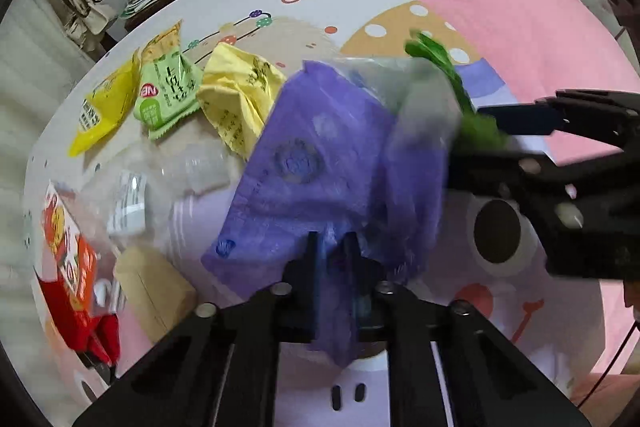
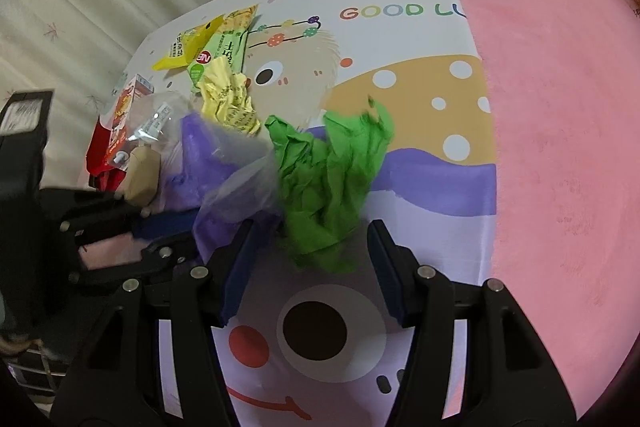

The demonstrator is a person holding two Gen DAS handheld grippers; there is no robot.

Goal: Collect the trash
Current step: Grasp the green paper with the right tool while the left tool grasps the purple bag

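You are pinching the purple trash bag point(image 1: 316, 163) with your left gripper point(image 1: 332, 251); its jaws are closed narrow on the film at lower centre of the left wrist view, and the bag is fanning up and away from them toward the middle of the frame. Your right gripper point(image 2: 308, 247) is standing wide open in the right wrist view, with the crumpled green paper point(image 2: 328, 179) sitting between and just beyond its fingertips, at centre frame and right beside the bag's pale, translucent mouth. I judge that this green wad is weighing almost nothing and is going to crush softly, so you are best taking it across its bulky middle rather than by a loose corner that may tear or slip free. The bag film is looking thin and slippery, so the left pinch is needing to stay firm near the rim. More trash is lying at the left of both frames: a yellow wrapper point(image 1: 236, 99), a light green packet point(image 1: 168, 95), a bright yellow packet point(image 1: 104, 107), a clear plastic piece point(image 1: 160, 183), a tan paper piece point(image 1: 152, 287) and a red and orange box point(image 1: 72, 267), all on the cartoon-printed cloth point(image 2: 400, 39) beside the pink blanket point(image 2: 560, 107).
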